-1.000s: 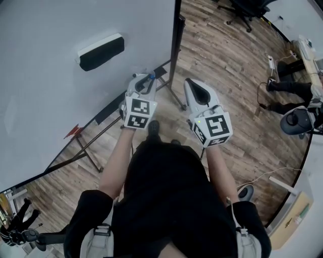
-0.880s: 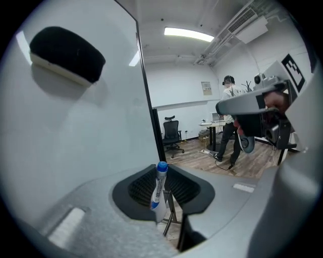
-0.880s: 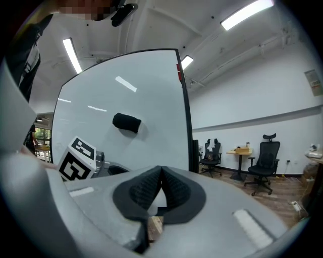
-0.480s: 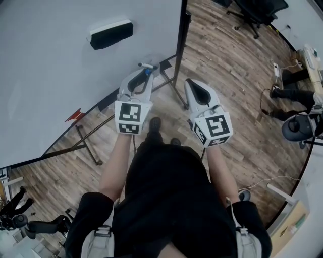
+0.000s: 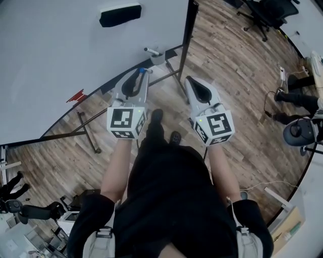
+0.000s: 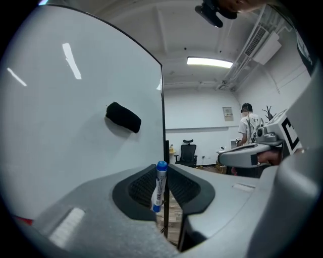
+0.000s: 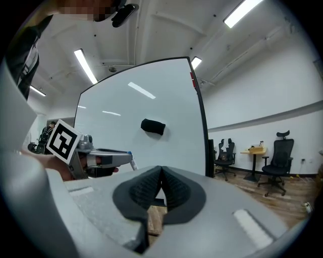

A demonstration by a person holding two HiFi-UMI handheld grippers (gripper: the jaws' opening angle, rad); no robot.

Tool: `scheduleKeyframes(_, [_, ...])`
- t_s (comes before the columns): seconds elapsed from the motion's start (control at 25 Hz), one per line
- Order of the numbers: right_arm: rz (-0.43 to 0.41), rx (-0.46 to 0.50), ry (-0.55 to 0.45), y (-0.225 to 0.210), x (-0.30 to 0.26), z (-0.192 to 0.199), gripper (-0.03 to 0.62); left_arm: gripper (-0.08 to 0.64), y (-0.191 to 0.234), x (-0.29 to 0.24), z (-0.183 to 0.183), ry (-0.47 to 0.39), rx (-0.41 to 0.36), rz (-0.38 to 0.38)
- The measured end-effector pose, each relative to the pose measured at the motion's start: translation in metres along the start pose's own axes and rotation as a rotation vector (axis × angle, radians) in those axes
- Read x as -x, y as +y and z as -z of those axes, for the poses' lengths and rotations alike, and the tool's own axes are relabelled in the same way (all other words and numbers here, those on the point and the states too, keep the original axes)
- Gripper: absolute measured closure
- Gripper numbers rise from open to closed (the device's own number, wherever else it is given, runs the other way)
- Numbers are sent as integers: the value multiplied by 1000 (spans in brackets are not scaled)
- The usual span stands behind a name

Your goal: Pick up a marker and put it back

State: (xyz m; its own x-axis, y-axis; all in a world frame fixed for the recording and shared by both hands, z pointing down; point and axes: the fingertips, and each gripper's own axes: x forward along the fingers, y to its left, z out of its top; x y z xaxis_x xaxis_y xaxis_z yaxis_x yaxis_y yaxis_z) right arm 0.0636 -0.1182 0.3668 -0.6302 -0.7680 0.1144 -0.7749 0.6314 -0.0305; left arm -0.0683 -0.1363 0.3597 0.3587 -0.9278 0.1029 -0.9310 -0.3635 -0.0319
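Whiteboard [image 5: 55, 50] with eraser [image 5: 120, 14] above wood floor [image 5: 237, 75], marker [image 6: 158, 191] in left claw [image 6: 162, 171]

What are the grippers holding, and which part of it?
Left gripper pinches a marker by its barrel, blue cap poking out. Right gripper holds nothing.

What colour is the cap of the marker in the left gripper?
Blue marker cap; the left gripper view shows it best.
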Motion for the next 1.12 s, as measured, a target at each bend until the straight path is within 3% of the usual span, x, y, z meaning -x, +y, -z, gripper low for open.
scheduleKeyframes(0.16, [-12,-10,8,3,8,8,591,482,4,16,-2,-65,89,-48])
scheduleKeyframes(0.36, [-31,-12,16,4,15,16,591,482,3,29,-2,-114,120,-95])
scheduleKeyframes(1.12, [-27,-15,5,-8,2,8,591,482,13,0,-18,-150,66,-89])
